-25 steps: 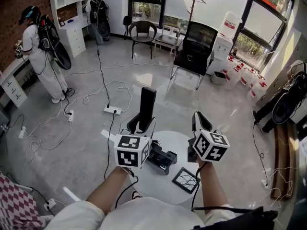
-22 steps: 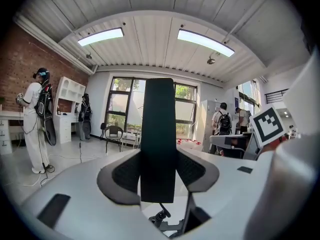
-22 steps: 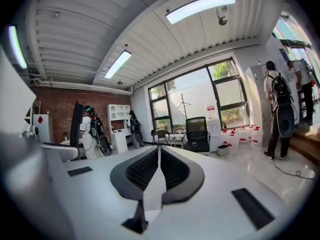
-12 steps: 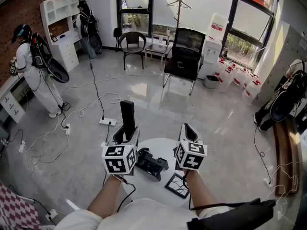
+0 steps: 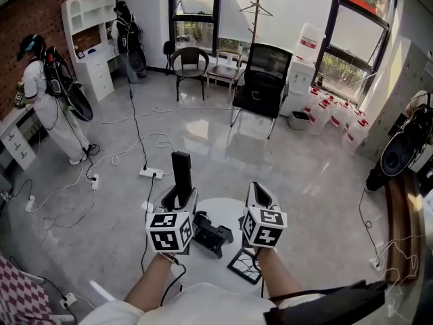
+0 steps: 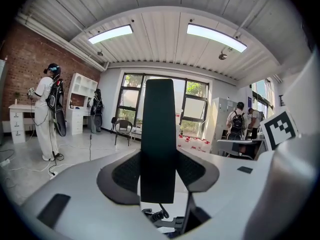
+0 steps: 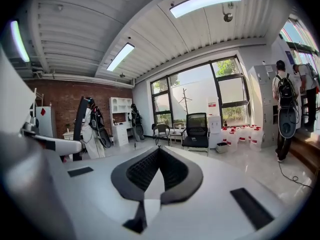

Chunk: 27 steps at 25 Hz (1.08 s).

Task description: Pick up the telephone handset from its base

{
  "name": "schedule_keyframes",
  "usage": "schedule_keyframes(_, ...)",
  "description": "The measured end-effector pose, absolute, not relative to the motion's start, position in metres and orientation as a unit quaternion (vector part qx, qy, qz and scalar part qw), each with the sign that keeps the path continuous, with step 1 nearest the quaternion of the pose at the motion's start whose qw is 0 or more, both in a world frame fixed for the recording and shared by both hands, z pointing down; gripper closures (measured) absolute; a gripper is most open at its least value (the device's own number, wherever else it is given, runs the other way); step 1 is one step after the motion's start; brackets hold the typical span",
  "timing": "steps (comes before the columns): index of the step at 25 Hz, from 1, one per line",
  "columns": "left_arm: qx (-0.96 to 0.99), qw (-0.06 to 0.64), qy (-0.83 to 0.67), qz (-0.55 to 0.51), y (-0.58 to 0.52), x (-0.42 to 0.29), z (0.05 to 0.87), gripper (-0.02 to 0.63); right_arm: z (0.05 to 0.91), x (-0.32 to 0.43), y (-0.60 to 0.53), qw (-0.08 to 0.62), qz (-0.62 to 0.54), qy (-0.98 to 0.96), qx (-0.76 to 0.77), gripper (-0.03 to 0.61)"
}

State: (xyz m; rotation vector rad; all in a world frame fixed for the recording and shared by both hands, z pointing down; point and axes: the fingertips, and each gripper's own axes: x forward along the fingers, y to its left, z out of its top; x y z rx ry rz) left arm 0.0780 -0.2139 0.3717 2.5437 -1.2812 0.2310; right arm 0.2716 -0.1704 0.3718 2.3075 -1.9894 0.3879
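While L gripper (image 5: pixel 178 199) fingers clamp handset (image 5: pixel 180 171), R gripper (image 5: pixel 256 191) fingers closed empty, head view shows base (image 5: pixel 213 233).

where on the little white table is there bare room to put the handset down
Bare top shows at the far rim of the table, beyond the phone base, between the left gripper and right gripper. A smaller strip lies near you, left of the dark square tile. The middle is crowded.

Bright daylight pours through the tall windows (image 5: pixel 196 26) and glares off the glossy floor (image 5: pixel 197 127), ceiling strips (image 6: pixel 215 36) glow overhead, and both gripper views bow hard toward black corners, nearest surfaces soft.
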Motion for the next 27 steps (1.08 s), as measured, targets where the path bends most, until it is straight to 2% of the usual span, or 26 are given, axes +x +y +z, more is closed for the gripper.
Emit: schedule_keyframes(27,0.883,0.148,-0.438,0.086,-0.210,0.051,0.378,0.387,0.375,0.240,-0.164,0.061,0.125,-0.653,0.745,0.554)
